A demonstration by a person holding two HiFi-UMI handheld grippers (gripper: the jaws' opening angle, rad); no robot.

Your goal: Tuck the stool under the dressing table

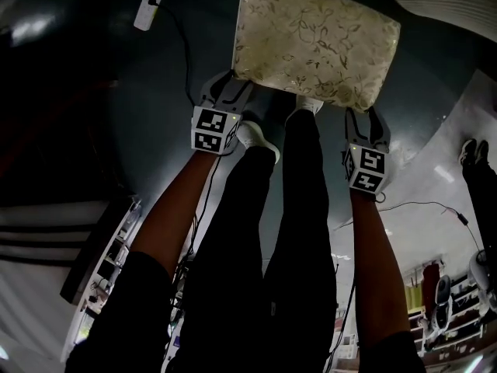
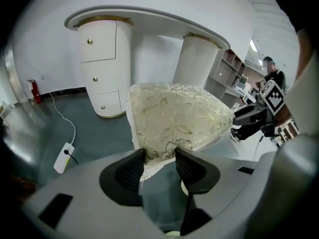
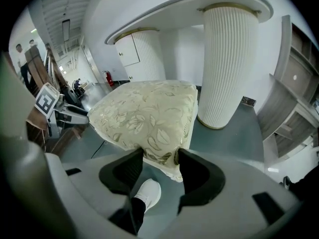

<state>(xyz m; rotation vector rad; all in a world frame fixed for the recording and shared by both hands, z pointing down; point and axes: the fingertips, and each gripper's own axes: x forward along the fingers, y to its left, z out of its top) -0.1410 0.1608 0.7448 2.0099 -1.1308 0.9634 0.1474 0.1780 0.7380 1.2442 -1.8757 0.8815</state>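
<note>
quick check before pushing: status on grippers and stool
Left gripper and right gripper open, each astride a near corner of the cream floral cushioned stool. Stool not yet under white dressing table. White power strip off left.

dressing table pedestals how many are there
2. In the left gripper view, the drawer pedestal stands left of the stool; the fluted pedestal stands behind it, on the right. None seems hidden.

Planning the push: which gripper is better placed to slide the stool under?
Neither alone, probably both: left gripper and right gripper each straddle a near stool corner, jaws open, dressing table ahead.
</note>
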